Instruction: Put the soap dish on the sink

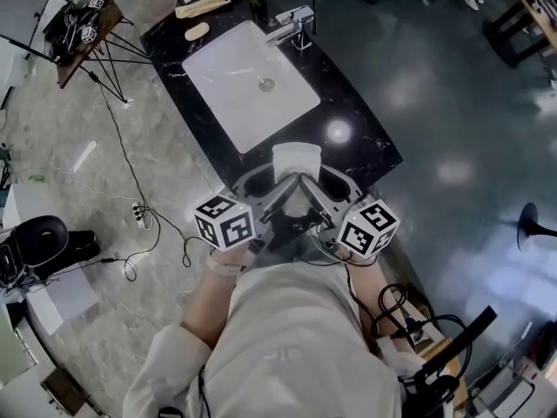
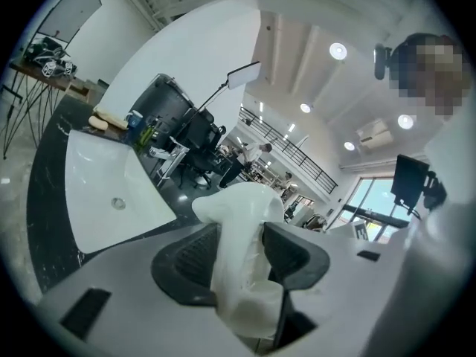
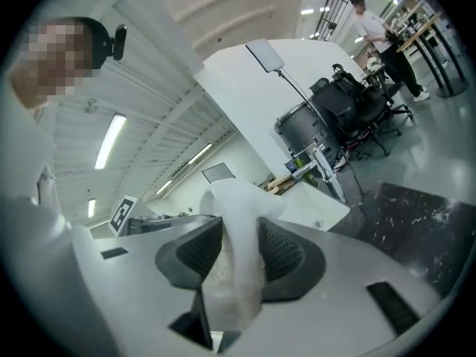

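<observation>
Nearest me, the left gripper [image 2: 242, 255] and right gripper [image 3: 234, 255] each clamp one side of the white soap dish [image 1: 296, 158], sharing its weight, I judge, just short of the sink [image 1: 228, 94].

Small whitish translucent plastic soap dish [image 1: 296, 158], held in the air over the near edge of the black table [image 1: 365, 138], pinched between the jaws of the left gripper [image 2: 242, 245] and the right gripper [image 3: 236, 250], white rectangular sink basin [image 1: 228, 75] beyond it, round drain [image 1: 266, 84] at its centre
</observation>
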A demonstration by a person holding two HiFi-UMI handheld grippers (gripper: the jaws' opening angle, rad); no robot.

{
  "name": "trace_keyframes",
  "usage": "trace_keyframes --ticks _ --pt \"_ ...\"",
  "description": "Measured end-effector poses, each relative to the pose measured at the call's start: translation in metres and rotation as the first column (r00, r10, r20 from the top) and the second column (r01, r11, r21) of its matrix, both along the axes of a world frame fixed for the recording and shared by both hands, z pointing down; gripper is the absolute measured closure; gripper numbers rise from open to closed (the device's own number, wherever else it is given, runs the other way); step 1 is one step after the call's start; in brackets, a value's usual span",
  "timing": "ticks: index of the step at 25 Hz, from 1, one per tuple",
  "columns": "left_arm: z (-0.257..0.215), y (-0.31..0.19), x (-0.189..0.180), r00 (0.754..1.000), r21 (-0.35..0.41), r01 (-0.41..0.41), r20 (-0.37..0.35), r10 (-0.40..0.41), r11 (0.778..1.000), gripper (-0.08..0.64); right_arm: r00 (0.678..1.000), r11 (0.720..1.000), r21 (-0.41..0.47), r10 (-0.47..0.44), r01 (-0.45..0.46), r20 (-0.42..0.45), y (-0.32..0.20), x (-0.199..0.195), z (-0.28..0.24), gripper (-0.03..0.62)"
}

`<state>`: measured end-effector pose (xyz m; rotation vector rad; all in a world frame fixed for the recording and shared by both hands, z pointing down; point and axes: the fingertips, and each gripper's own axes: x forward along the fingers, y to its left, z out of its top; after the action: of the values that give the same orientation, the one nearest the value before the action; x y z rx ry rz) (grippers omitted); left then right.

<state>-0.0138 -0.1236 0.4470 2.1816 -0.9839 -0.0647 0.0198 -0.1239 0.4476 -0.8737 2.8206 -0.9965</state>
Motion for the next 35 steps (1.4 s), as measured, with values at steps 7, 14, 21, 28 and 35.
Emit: trace_keyframes --ticks 7,14,21,28,35 --pt "-0.061 -0.004 0.023 0.999 0.164 -0.040 -0.001 0.041 0.986 0.360 0.998 0.984 0.169 0.062 -0.064 0.021 -0.002 0.024 -0.060 0.426" --pt "-0.110 -0.005 0.051 0.996 0.308 -0.084 0.004 0.087 0.948 0.360 0.992 0.938 0.323 0.116 -0.124 0.043 0.000 0.051 -0.111 0.428" --pt "-0.149 0.002 0.079 0.990 0.421 -0.129 0.009 0.138 0.898 0.360 0.983 0.869 0.460 0.180 -0.180 0.046 0.009 0.078 -0.146 0.428" --pt "-0.171 0.012 0.112 0.977 0.497 -0.188 0.009 0.212 0.847 0.360 0.963 0.801 0.544 0.264 -0.249 0.052 0.023 0.112 -0.167 0.430" --pt "-0.185 0.023 0.139 0.962 0.559 -0.233 0.015 0.271 0.796 0.360 0.943 0.748 0.594 0.326 -0.297 0.061 0.037 0.138 -0.179 0.430"
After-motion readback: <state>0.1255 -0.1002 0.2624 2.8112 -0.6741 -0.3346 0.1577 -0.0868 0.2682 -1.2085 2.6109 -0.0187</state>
